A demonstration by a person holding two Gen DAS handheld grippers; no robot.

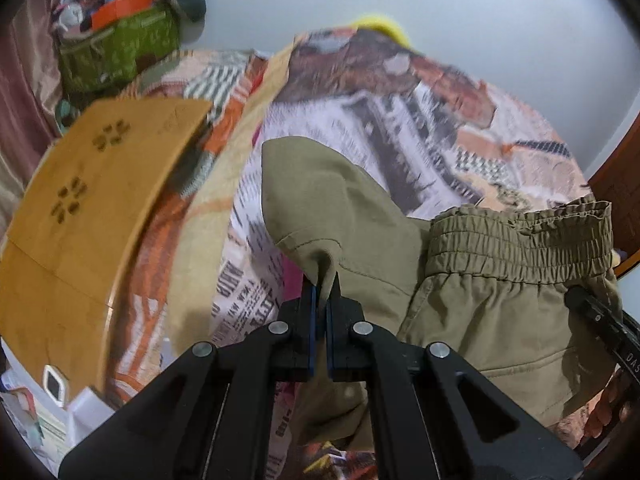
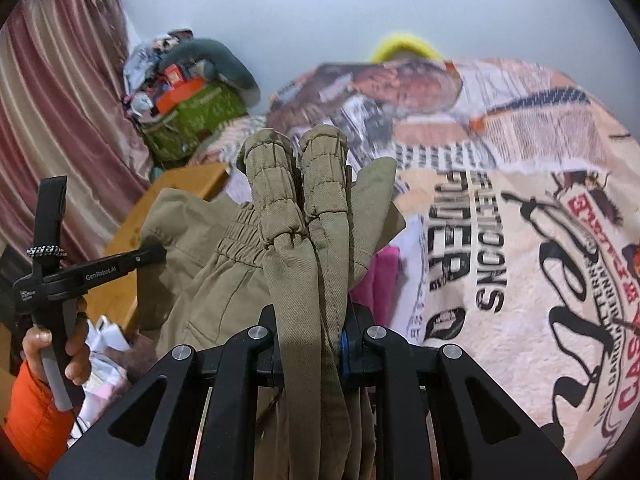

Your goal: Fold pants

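Left gripper (image 1: 325, 292) is pinched tight on a hem of the olive pants (image 1: 500, 300); right gripper (image 2: 308, 320) is clamped on the bunched elastic waistband (image 2: 296, 176). The crumpled pants hang between them, above the printed blanket (image 2: 520, 240).

Olive-khaki pants (image 1: 500, 280), cotton twill with a gathered elastic waistband (image 1: 520, 240). Garment hung lifted above a printed blanket, not lying flat. One hem corner (image 1: 316, 256) was pinched into a fold; the waistband end was bunched into two padded rolls (image 2: 296, 184), with cloth draping downward from both points.
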